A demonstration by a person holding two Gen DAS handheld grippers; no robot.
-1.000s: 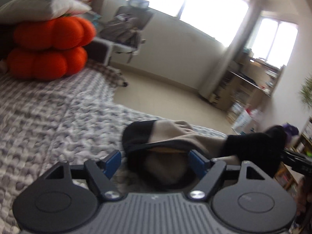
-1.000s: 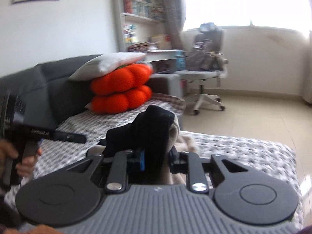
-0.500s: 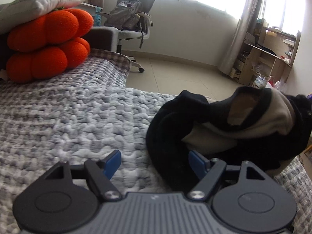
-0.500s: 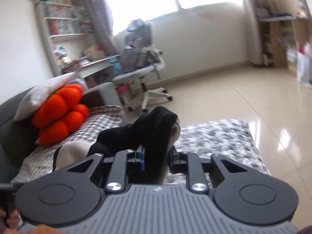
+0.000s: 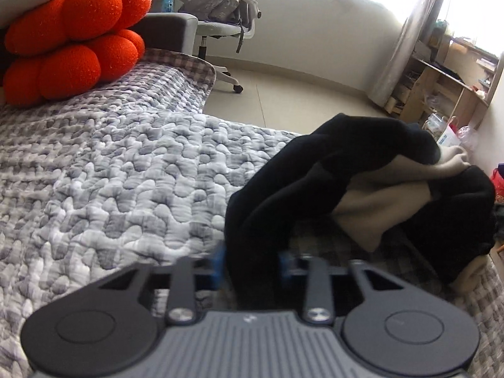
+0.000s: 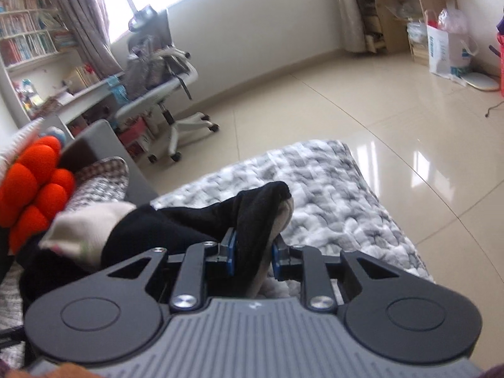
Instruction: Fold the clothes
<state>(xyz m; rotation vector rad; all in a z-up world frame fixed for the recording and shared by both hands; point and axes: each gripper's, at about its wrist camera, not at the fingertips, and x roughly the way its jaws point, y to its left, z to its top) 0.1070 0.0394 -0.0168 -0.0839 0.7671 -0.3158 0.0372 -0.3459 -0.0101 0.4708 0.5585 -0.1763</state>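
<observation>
A black and beige garment [image 5: 362,189] lies bunched on the grey quilted bed cover [image 5: 110,173], with one black fold reaching back into my left gripper [image 5: 251,266]. Its jaws are closing, and both blue pads touch that black fold. In the right wrist view the same garment [image 6: 176,226] stretches off to the left. My right gripper [image 6: 252,253] is shut on a black and beige fold of it, low over the quilt [image 6: 330,195] near its edge.
Orange pumpkin cushions [image 5: 72,41] under a white pillow sit at the bed's far left. An office chair [image 6: 163,72] hung with a bag stands on the tiled floor [image 6: 362,110] beyond the bed. Wooden shelves [image 5: 441,88] and shopping bags [image 6: 447,47] line the far wall.
My left gripper's jaws have come together from wide apart onto a black fold of the garment. Both grippers have dropped closer to the quilt, and the right one has rolled.
</observation>
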